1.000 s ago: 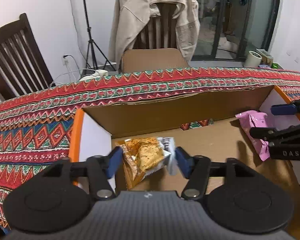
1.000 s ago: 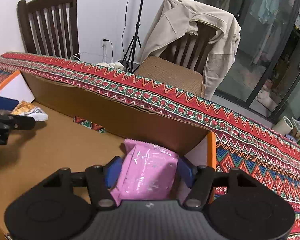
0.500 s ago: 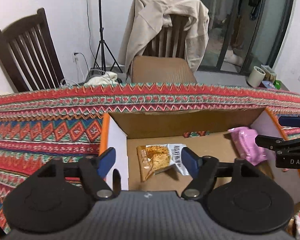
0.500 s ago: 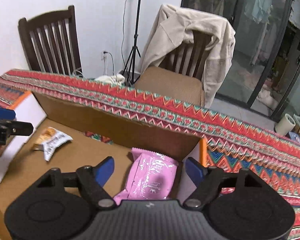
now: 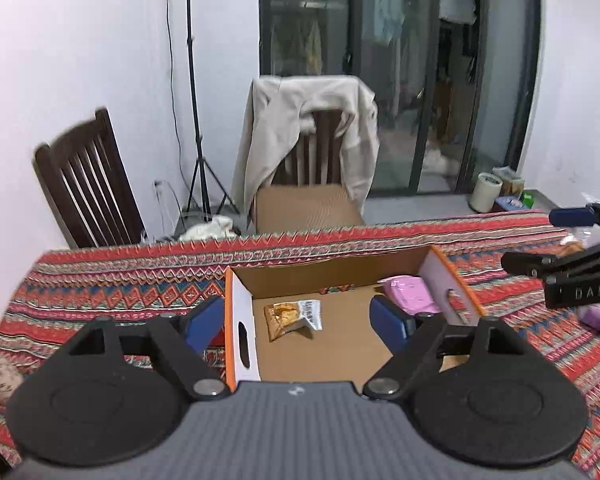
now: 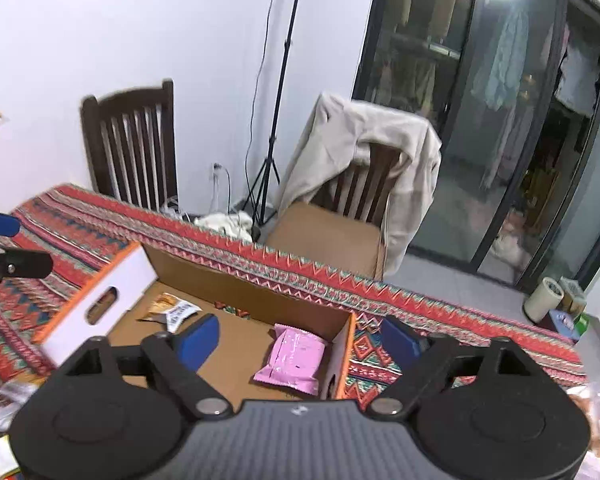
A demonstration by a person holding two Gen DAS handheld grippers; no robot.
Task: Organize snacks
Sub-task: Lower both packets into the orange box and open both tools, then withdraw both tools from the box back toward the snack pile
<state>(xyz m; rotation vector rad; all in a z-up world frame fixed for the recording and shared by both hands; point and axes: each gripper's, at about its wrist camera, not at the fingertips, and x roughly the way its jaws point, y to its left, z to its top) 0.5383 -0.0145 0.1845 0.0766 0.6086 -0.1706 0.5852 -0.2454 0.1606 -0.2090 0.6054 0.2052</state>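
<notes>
Left gripper (image 5: pixel 298 320) above the cardboard box (image 5: pixel 242 320), fingers spread, just opening, holding nothing; orange snack packet (image 5: pixel 292 314) lies inside left; pink packet (image 6: pixel 292 360) inside right; right gripper (image 6: pixel 300 340) likewise; lift clear of the walls, then seek loose snacks on the bench (image 5: pixel 100 292).

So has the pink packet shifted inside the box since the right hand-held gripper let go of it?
No. The pink packet lies in the same corner of the box, against the end wall. The right hand-held gripper has pulled away, jaws just opening, nothing between them.
</notes>
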